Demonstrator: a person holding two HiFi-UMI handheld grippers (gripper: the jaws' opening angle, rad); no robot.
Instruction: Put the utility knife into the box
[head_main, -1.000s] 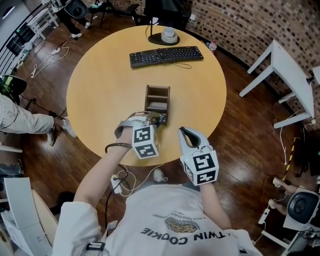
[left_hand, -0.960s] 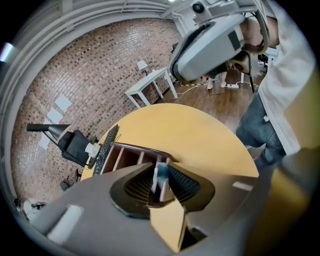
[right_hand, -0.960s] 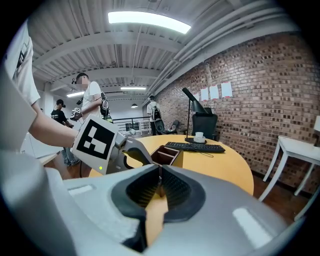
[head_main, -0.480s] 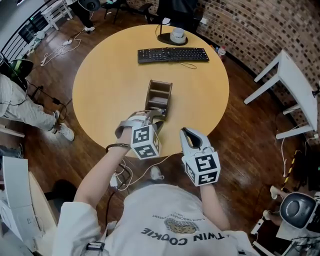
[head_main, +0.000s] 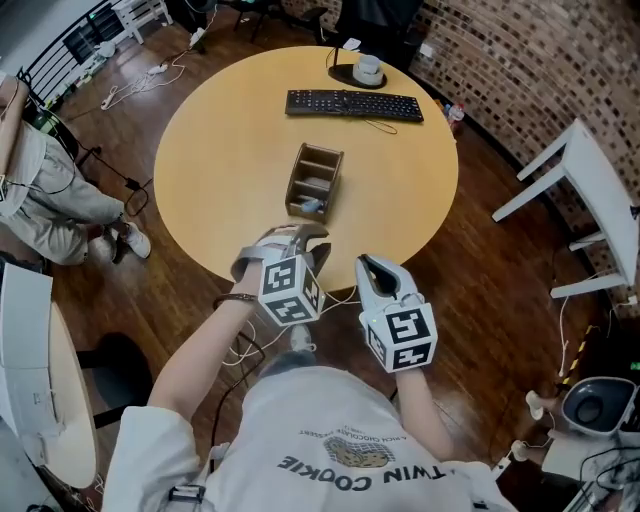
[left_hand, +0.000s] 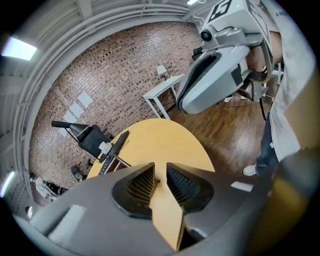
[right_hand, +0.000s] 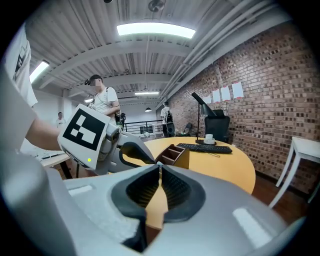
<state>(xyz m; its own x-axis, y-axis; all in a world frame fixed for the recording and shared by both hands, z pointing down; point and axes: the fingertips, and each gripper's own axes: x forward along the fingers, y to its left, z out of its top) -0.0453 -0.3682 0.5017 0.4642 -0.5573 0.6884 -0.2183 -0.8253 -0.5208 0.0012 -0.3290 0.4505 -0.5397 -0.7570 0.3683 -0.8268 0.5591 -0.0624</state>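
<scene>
Head view: the left gripper (head_main: 308, 238) and right gripper (head_main: 368, 263) hang just off the table's near edge, so a careless swing forward could knock the wooden box (head_main: 296, 178). What looks like the utility knife (head_main: 311, 205) lies in the box's near compartment; its far ones look empty.

Left gripper view: the jaws are slightly apart and closing, with nothing between them.

Right gripper view: the jaws are together and empty.

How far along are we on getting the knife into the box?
Looks done: a grey item, likely the utility knife, lies in the near compartment of the box. In hand: nothing; the left gripper is empty, jaws closing; the right gripper is shut, empty. Left: apparently nothing.
</scene>
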